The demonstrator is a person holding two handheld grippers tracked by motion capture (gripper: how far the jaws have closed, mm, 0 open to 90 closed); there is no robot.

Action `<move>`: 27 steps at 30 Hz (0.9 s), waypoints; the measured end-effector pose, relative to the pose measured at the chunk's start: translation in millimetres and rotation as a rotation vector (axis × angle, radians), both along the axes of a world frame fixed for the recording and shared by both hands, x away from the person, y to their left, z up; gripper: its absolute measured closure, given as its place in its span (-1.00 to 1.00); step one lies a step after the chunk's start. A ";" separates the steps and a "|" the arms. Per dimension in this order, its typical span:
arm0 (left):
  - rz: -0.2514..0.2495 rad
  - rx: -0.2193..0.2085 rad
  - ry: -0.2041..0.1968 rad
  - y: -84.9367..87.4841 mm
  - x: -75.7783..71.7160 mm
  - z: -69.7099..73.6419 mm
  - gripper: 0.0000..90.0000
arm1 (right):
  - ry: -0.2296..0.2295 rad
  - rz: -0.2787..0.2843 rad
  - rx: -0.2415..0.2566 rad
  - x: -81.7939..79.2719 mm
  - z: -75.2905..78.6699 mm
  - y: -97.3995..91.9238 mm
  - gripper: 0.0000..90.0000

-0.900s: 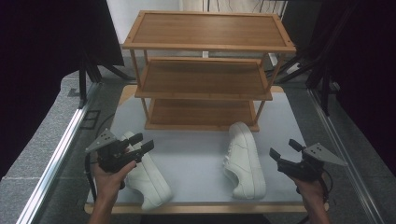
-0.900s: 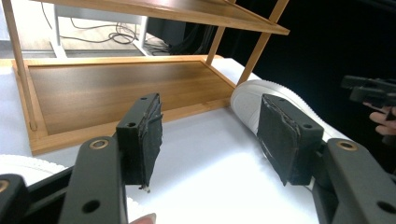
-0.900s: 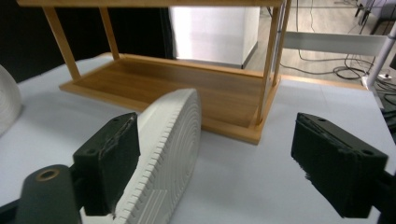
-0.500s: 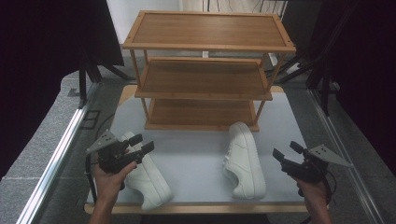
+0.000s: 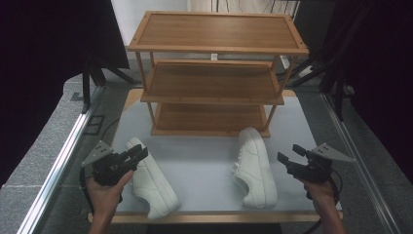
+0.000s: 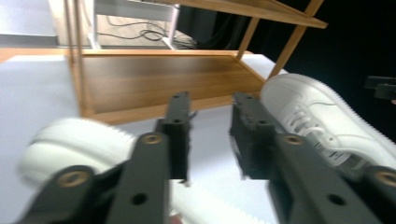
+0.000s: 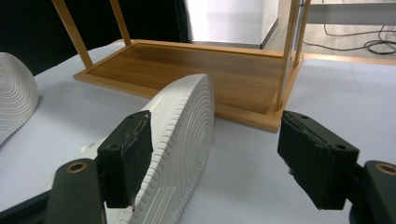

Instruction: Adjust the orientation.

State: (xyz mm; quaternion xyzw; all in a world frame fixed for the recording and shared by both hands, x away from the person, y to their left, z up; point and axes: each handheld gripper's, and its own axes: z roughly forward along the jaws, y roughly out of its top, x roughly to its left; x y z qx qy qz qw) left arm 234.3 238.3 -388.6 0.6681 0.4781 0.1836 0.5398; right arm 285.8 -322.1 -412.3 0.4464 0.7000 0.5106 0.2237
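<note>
Two white sneakers lie on the pale table mat in front of a three-shelf wooden rack (image 5: 214, 83). The left sneaker (image 5: 152, 184) lies under and beside my left gripper (image 5: 140, 152), whose jaws stand a little apart with nothing between them (image 6: 210, 126). The right sneaker (image 5: 254, 166) lies on its side. Its ribbed sole (image 7: 184, 140) faces my right gripper (image 5: 288, 153), which is open wide (image 7: 215, 158) just to the sneaker's right and does not touch it. The laces of this sneaker (image 6: 322, 121) show in the left gripper view.
The rack's lowest shelf (image 7: 205, 65) rests on the mat just behind both sneakers, with its posts (image 7: 286, 56) at the corners. Metal rails (image 5: 58, 170) run along both table sides. The table's wooden front edge (image 5: 214, 218) is close to the sneakers.
Both grippers have shifted only slightly. The left gripper's jaws look closer together than before. The sneakers have not moved.
</note>
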 end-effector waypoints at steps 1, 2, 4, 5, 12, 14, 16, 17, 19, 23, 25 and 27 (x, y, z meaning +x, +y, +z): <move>0.000 0.000 0.000 0.0 0.0 0.0 0.67 | 0.000 0.000 0.000 0.0 0.0 0.0 -0.40; 0.023 0.012 0.019 6.9 -7.6 -5.4 0.73 | 0.012 0.000 0.006 1.8 -3.1 -1.4 -0.39; 0.043 0.023 0.038 15.3 -15.7 -11.4 0.82 | 0.024 -0.002 0.016 3.2 -5.9 -3.1 -0.37; 0.043 0.023 0.038 15.3 -15.7 -11.4 0.84 | 0.024 -0.002 0.016 3.2 -5.9 -3.1 -0.37; 0.113 0.032 0.100 46.8 -44.8 -32.2 0.96 | 0.046 -0.023 0.038 2.2 -8.3 -4.7 -0.34; 0.124 0.035 0.118 50.9 -48.6 -38.6 0.97 | 0.052 -0.030 0.041 2.7 -9.4 -5.1 -0.34; 0.128 0.034 0.128 52.5 -49.7 -41.9 0.97 | 0.056 -0.031 0.045 2.9 -9.9 -5.5 -0.34; 0.134 0.035 0.138 53.7 -50.6 -45.1 0.98 | 0.058 -0.031 0.049 3.3 -10.6 -6.1 -0.34; 0.135 0.036 0.155 54.7 -51.9 -50.9 0.98 | 0.063 -0.037 0.053 3.6 -12.1 -7.0 -0.33; 0.127 0.035 0.177 51.9 -52.3 -59.5 0.98 | 0.079 -0.047 0.053 2.8 -15.4 -9.7 -0.32; 0.121 0.033 0.183 49.9 -52.0 -62.6 0.98 | 0.085 -0.057 0.052 1.7 -16.4 -11.2 -0.30; 0.117 0.032 0.192 48.4 -51.2 -65.5 0.98 | 0.087 -0.061 0.061 0.3 -16.7 -13.2 -0.30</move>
